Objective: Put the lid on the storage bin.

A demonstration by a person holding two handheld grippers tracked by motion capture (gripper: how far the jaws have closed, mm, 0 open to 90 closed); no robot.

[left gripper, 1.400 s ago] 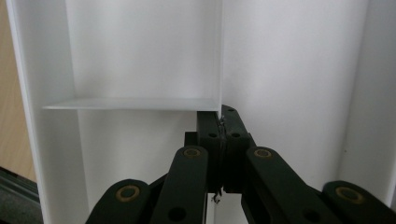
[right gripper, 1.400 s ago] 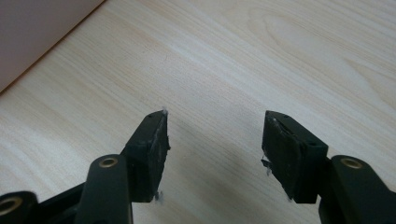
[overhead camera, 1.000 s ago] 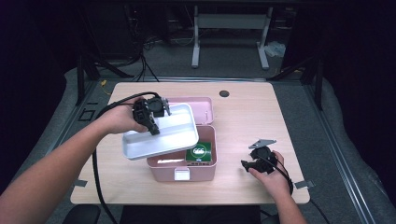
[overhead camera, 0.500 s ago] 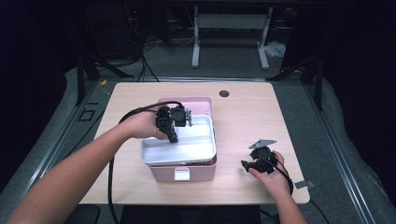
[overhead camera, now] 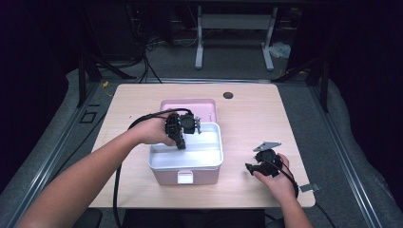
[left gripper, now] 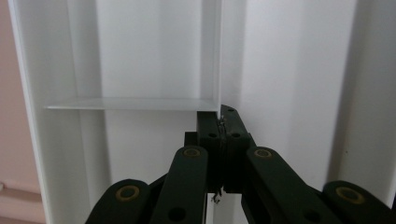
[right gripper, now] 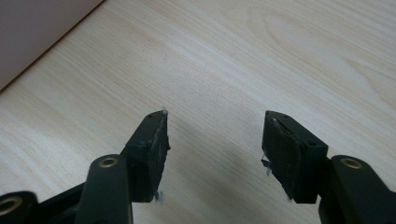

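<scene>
A white tray sits level in the top of a pink box at the table's middle. My left gripper points down into the tray and is shut on a thin upright divider wall of it. In the left gripper view the white tray lies close under the camera, and my left gripper has its pads pinched together on the divider's edge. My right gripper rests low at the table's right front, open. The right gripper view has my right gripper wide apart over bare wood, nothing between the pads.
The pink lid lies behind the box. A dark round hole marks the wooden table at the back. A corner of the pink box is near the right gripper. Cables trail off the front edge.
The left gripper has carried the white tray from a tilted spot left of the box, rightward and down, until it sits level in the box. The green item inside is now covered. The right hand stayed put.
</scene>
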